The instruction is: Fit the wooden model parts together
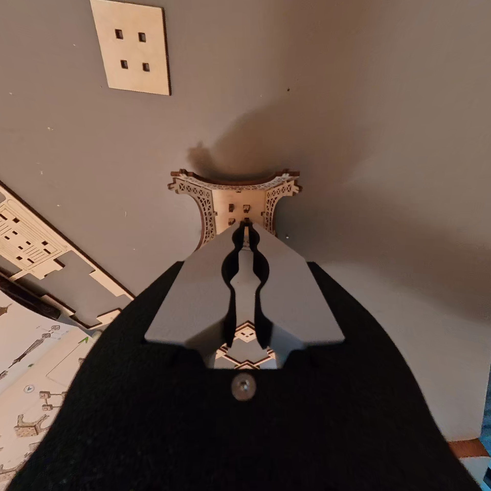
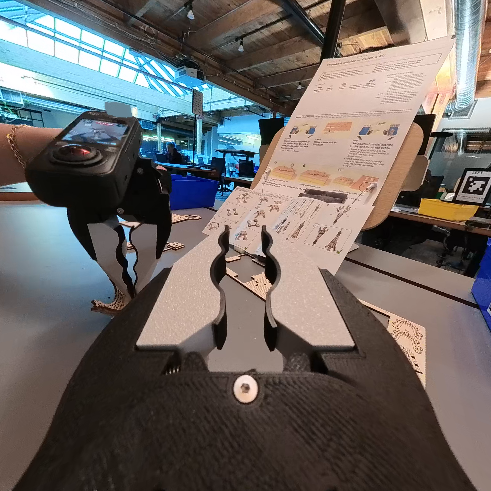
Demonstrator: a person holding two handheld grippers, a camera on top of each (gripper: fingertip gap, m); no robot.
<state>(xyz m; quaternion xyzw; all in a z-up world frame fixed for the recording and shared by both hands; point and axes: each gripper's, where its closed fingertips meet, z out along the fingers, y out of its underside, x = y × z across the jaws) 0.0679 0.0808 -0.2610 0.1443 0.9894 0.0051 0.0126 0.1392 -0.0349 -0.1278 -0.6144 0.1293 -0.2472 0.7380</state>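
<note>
The wooden tower base (image 1: 233,196), four lattice legs under a flat top plate with square slots, stands on the grey table. My left gripper (image 1: 245,225) points down at it, its jaws closed on the near edge of the top plate. In the right wrist view the left gripper (image 2: 128,288) sits at the left over the tower base (image 2: 111,303). My right gripper (image 2: 245,233) is open and empty, held above the table to the right of the base. A loose square wooden plate (image 1: 135,45) with four holes lies farther off.
A punched-out wooden sheet (image 1: 39,255) and an instruction booklet (image 1: 32,372) lie to the left. The right wrist view shows a printed sheet on a stand (image 2: 358,127), the open booklet (image 2: 279,220), another parts sheet (image 2: 406,342), a blue bin (image 2: 191,191) and a blue box (image 2: 482,287). The tips of one gripper are about 20 cm away from the tips of the other.
</note>
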